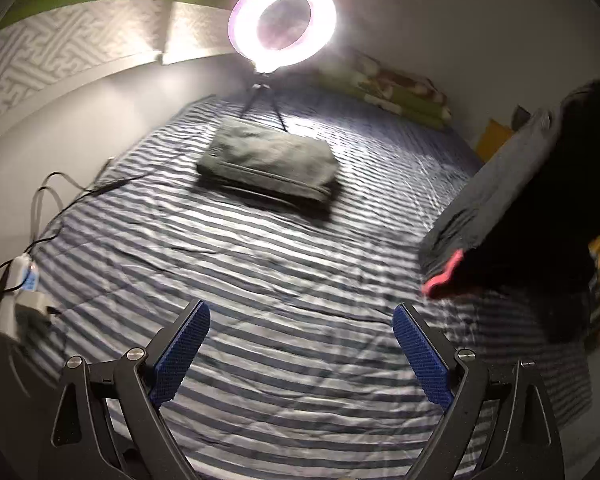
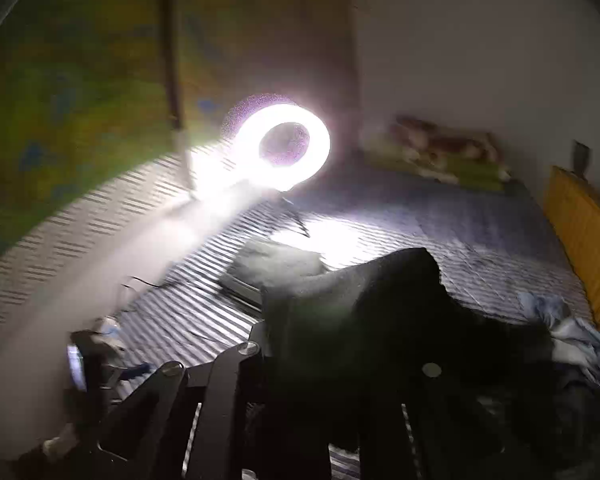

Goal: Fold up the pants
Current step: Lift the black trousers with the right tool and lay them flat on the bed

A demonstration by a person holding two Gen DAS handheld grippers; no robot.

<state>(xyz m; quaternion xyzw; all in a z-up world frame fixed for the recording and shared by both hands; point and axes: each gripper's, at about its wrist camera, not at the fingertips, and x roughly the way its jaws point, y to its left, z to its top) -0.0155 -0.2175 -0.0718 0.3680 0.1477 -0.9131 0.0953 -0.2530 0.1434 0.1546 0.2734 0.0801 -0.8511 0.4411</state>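
A dark pair of pants (image 2: 380, 312) hangs bunched over my right gripper (image 2: 336, 344), which is shut on the cloth; the fabric hides its fingertips. In the left wrist view the same dark pants (image 1: 532, 208) are lifted off the bed at the right, blurred, with a pink trim (image 1: 444, 272) at the lower edge. My left gripper (image 1: 300, 308) is open with nothing between its blue pads (image 1: 184, 352), low over the striped sheet (image 1: 260, 272). A folded grey pair of pants (image 1: 268, 164) lies flat farther up the bed, also seen as the grey folded pants (image 2: 272, 268).
A lit ring light (image 1: 282, 24) on a small tripod stands behind the folded pants. A power strip with cables (image 1: 20, 292) lies at the bed's left edge. A pile of light clothes (image 2: 572, 332) sits at the right, beside a yellow board (image 2: 584, 240). A patterned pillow (image 1: 392, 88) lies by the wall.
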